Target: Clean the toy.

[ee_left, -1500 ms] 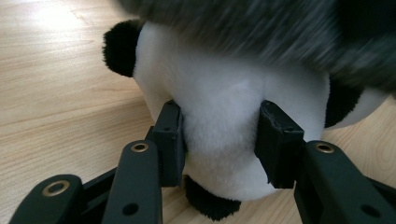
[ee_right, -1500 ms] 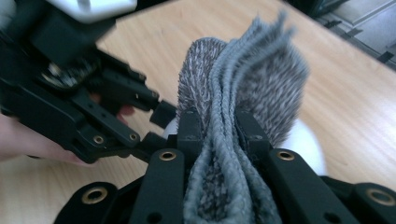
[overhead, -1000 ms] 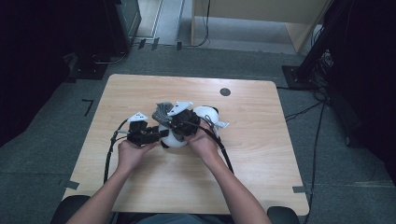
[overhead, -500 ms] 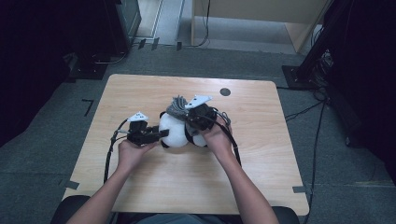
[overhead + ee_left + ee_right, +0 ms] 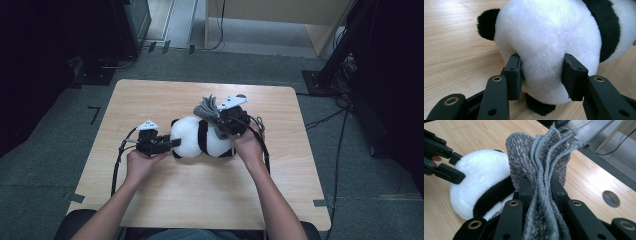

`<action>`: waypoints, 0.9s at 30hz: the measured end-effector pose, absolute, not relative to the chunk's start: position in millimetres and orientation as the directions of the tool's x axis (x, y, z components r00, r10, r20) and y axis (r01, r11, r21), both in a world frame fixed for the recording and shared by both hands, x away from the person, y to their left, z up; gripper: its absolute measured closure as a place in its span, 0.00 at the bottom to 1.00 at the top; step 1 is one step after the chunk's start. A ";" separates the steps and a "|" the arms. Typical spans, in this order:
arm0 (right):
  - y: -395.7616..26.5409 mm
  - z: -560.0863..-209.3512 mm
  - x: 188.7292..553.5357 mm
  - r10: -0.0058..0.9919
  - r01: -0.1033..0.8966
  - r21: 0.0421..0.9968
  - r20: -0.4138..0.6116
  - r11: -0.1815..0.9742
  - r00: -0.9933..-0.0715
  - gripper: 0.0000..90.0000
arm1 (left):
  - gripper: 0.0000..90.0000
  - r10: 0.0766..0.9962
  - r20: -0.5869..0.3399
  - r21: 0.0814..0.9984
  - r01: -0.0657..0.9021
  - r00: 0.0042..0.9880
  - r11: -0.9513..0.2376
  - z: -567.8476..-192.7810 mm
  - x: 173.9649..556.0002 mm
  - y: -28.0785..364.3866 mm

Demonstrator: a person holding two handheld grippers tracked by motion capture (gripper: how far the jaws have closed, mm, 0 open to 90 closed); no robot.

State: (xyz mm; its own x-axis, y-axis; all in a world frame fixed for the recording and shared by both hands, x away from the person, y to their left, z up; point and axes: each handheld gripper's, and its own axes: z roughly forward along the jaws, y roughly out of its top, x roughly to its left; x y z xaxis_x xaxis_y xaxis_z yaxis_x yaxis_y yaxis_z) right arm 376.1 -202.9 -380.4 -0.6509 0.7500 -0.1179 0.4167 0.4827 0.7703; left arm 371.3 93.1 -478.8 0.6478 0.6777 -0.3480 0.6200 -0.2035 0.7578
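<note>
A black-and-white plush panda (image 5: 200, 137) lies on its side in the middle of the wooden table (image 5: 150, 100). My left gripper (image 5: 172, 143) is shut on the panda's white end (image 5: 544, 50), and its pads (image 5: 513, 72) press into the fur. My right gripper (image 5: 216, 119) is shut on a bunched grey knitted cloth (image 5: 206, 106), which stands up in folds (image 5: 544, 162) just above the panda's right half (image 5: 479, 180). The left gripper's jaws show at the far left of the right gripper view, against the panda.
A round cable hole (image 5: 611, 198) sits in the tabletop near the far edge. Cables trail from both grippers over the table. Dark equipment and a stand (image 5: 345, 60) surround the table on the grey floor.
My right gripper has carried the grey cloth to the right and slightly up, away from the panda's head end. More of the panda now lies uncovered. The left gripper has stayed put.
</note>
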 end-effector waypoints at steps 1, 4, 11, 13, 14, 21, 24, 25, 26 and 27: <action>-205.1 -379.9 375.9 0.755 0.421 0.770 -0.118 0.480 -0.645 0.85 | 0.61 0.677 -0.348 0.759 0.619 0.649 -0.203 -478.9 371.3 93.2; -212.9 -379.0 376.2 0.769 0.430 0.774 -0.114 0.466 -0.629 0.85 | 0.61 0.673 -0.346 0.764 0.612 0.654 -0.202 -479.6 371.2 93.5; -231.7 -379.2 376.9 0.801 0.452 0.777 -0.111 0.439 -0.588 0.85 | 0.61 0.670 -0.347 0.766 0.610 0.656 -0.201 -480.2 371.5 94.0; -236.4 -379.0 377.1 0.809 0.464 0.775 -0.102 0.429 -0.579 0.85 | 0.60 0.669 -0.349 0.767 0.610 0.656 -0.199 -480.4 371.5 94.1; -238.0 -378.0 376.7 0.813 0.468 0.775 -0.099 0.425 -0.574 0.85 | 0.60 0.668 -0.348 0.767 0.610 0.657 -0.200 -480.5 371.5 94.3; -223.5 -358.8 366.7 0.793 0.425 0.807 -0.086 0.411 -0.604 0.85 | 0.60 0.669 -0.340 0.768 0.606 0.661 -0.207 -480.2 370.5 93.5; -205.3 -355.4 365.6 0.766 0.403 0.808 -0.090 0.429 -0.636 0.85 | 0.60 0.668 -0.340 0.769 0.605 0.661 -0.207 -480.1 370.4 93.6; -198.1 -355.5 365.5 0.757 0.397 0.806 -0.093 0.438 -0.647 0.85 | 0.60 0.668 -0.339 0.770 0.604 0.662 -0.207 -480.1 370.4 93.7; -190.9 -356.0 365.6 0.747 0.393 0.803 -0.096 0.449 -0.658 0.85 | 0.60 0.668 -0.338 0.771 0.602 0.663 -0.208 -480.2 370.5 93.8; -183.4 -356.9 366.2 0.736 0.387 0.801 -0.095 0.456 -0.670 0.85 | 0.60 0.668 -0.340 0.770 0.604 0.661 -0.205 -480.3 370.2 93.8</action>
State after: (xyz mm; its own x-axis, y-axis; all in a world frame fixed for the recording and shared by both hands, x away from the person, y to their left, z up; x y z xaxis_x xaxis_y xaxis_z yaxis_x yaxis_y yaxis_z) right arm 366.2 -183.4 -356.9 -0.6699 0.7364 -0.0947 0.3875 0.4556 0.8014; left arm 370.2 93.8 -480.3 0.6614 0.6683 -0.3404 0.6037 -0.2051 0.7704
